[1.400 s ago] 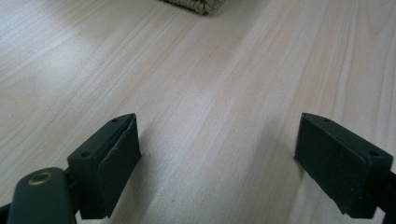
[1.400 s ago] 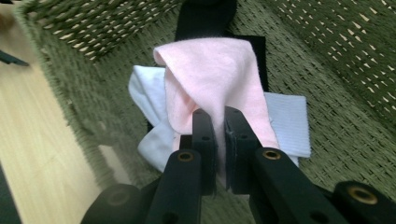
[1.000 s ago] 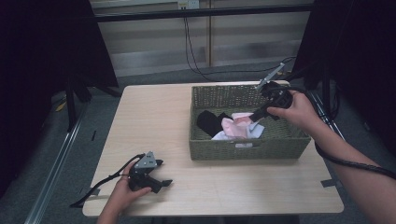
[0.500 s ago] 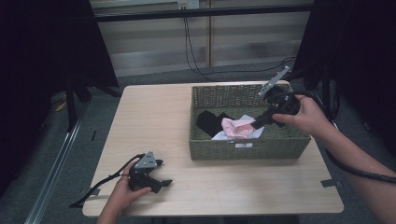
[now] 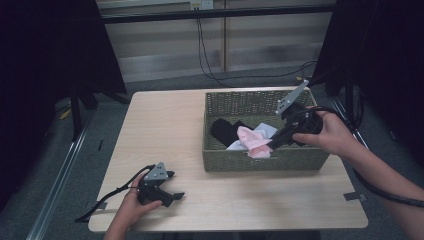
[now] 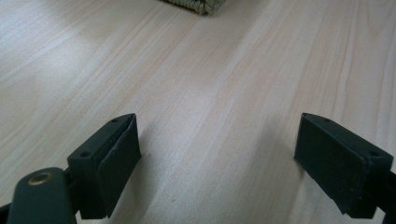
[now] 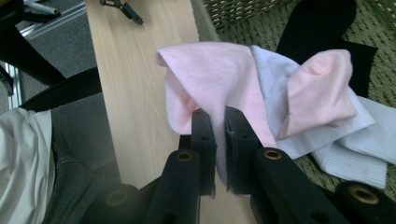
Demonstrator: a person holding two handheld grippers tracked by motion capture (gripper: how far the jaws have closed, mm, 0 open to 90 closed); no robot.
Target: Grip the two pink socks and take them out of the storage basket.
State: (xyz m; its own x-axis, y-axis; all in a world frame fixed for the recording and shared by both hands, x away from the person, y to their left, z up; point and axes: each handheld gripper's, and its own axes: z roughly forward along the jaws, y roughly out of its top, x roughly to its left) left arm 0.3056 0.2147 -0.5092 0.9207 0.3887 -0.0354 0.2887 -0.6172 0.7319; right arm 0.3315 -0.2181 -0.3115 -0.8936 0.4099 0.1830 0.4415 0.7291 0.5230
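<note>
Pink sock (image 7: 219,79) pinched in right tongs (image 7: 218,122); basket (image 5: 260,159) probably beneath.

- My right hand-held gripper (image 7: 216,122) has its two black jaws pressed together on a fold of the pink sock (image 7: 219,79).
- The pinched sock hangs over the near rim of the woven basket (image 7: 243,14), partly above the counter (image 7: 135,79).
- To its right, a white sock (image 7: 355,144) lies on the basket floor, partly under the pink one.
- A black sock (image 7: 322,28) lies farther back in the basket.
- At the far left edge of the counter I see my other hand-held gripper (image 7: 122,8).
- My grey-trousered leg (image 7: 79,154) shows lower left.
</note>
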